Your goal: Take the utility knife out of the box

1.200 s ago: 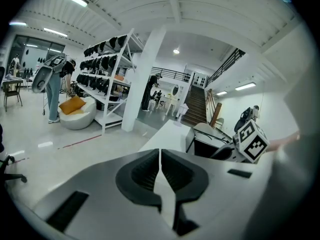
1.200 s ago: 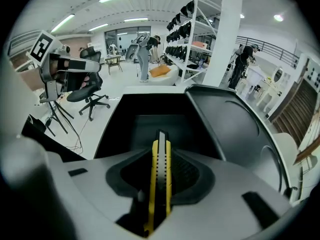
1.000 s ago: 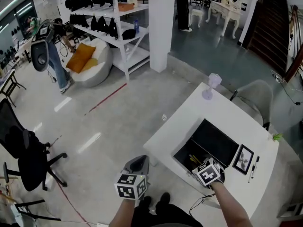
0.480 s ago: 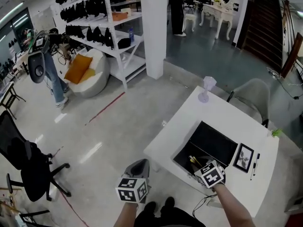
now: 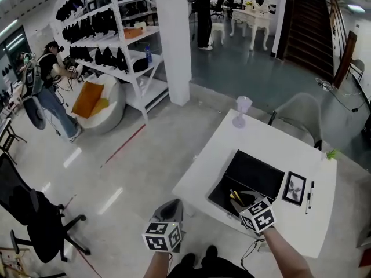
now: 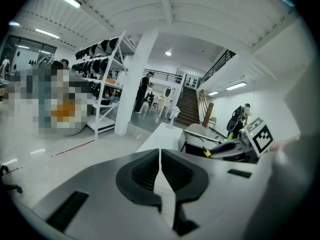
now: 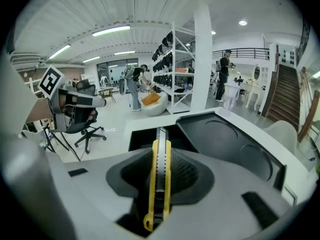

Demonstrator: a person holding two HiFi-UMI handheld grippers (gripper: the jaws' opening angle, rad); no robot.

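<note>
An open black box (image 5: 221, 194) lies on the white table (image 5: 255, 138), its lid (image 5: 258, 174) folded back. My right gripper (image 5: 239, 201) hovers over the box's near end, shut on the utility knife (image 5: 235, 196). In the right gripper view the yellow and black utility knife (image 7: 160, 149) stands clamped between the pads of my right gripper (image 7: 161, 176), above the box (image 7: 145, 138). My left gripper (image 5: 169, 205) hangs over the floor, left of the table, shut on nothing. The left gripper (image 6: 160, 170) shows its jaws together, with the right gripper (image 6: 235, 148) and knife beyond.
A framed picture (image 5: 294, 188) and a pen (image 5: 309, 197) lie right of the box. A wine glass (image 5: 242, 110) stands at the table's far corner, a grey chair (image 5: 298, 113) behind it. An office chair (image 5: 29, 213) and shelves (image 5: 116, 45) stand to the left.
My right gripper has risen with the knife and rolled a little above the box. The left gripper has stayed where it was. The head view has shifted slightly.
</note>
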